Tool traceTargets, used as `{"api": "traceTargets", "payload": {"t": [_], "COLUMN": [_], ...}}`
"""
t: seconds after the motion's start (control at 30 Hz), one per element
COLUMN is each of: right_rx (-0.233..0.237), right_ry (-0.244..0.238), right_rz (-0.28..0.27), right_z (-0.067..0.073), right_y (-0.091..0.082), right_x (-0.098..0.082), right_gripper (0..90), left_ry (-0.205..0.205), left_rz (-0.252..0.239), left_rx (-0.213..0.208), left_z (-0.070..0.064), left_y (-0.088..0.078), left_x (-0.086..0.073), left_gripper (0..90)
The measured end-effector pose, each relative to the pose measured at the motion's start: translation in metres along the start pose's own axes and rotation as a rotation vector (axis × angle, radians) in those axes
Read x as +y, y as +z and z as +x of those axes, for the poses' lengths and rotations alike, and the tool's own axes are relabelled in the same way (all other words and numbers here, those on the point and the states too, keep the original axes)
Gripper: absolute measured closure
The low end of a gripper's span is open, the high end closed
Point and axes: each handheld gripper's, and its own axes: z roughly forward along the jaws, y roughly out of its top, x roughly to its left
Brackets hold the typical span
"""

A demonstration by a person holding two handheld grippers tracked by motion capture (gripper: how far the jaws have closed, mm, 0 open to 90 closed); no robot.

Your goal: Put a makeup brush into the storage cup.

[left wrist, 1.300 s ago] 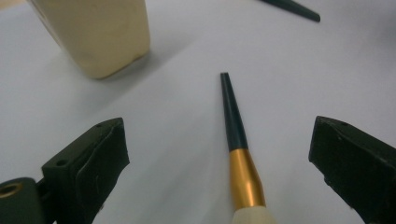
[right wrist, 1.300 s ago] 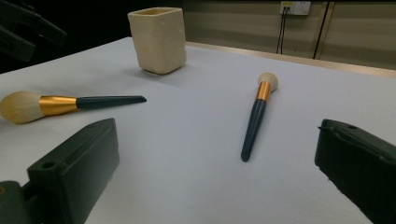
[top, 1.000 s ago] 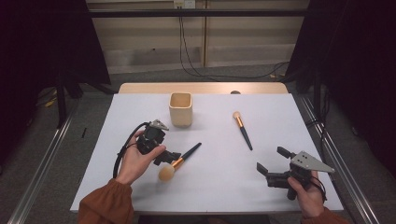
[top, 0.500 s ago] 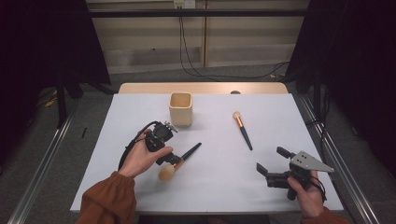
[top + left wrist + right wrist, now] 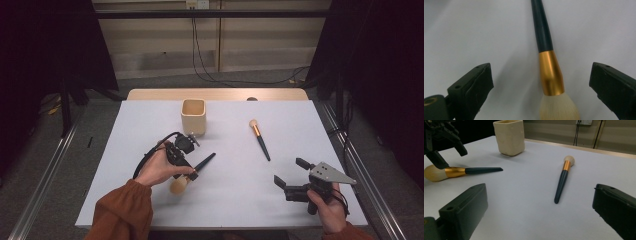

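A large makeup brush (image 5: 192, 172) with a dark handle, gold ferrule and pale bristles lies flat on the white table (image 5: 240, 200), left of centre. My left gripper (image 5: 188, 170) stands open just above it. In the left gripper view the jaws straddle the ferrule (image 5: 550, 72) without touching it. A smaller brush (image 5: 260, 139) of the same colours lies right of centre. My right gripper (image 5: 289, 171) is open and holds nothing near the front right. Its own view looks across at the small brush (image 5: 563, 178), the large brush (image 5: 461, 171) and the left gripper (image 5: 450, 157).
A cream square cup (image 5: 193, 116) stands upright behind the left hand, towards the table's back edge; the cup (image 5: 509, 137) is also in the right gripper view. Metal rails run along both sides of the table. Cables hang at the back wall.
My left gripper has shifted right and closer to the large brush, coming over its ferrule. The right gripper and both brushes have stayed put.
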Motion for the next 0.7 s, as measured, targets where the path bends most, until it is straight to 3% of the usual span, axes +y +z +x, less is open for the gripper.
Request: {"api": "traceTargets", "payload": {"t": [0.13, 0.23, 0.7], "right_rx": [0.001, 0.001, 0.002], "right_ry": [-0.004, -0.006, -0.002], "right_rz": [0.003, 0.003, 0.008], "right_z": [0.000, 0.000, 0.000], "right_y": [0.000, 0.000, 0.001], "right_x": [0.000, 0.000, 0.000], "right_gripper": [0.0, 0.0, 0.0], "left_ry": [-0.019, -0.007, -0.012], "left_rz": [0.033, 0.058, 0.143], "left_rx": [0.017, 0.009, -0.024], "left_z": [0.001, 0.000, -0.004], "left_y": [0.004, 0.007, 0.020], "left_x": [0.002, 0.003, 0.009], "left_gripper": [5.0, 6.6, 28.8]}}
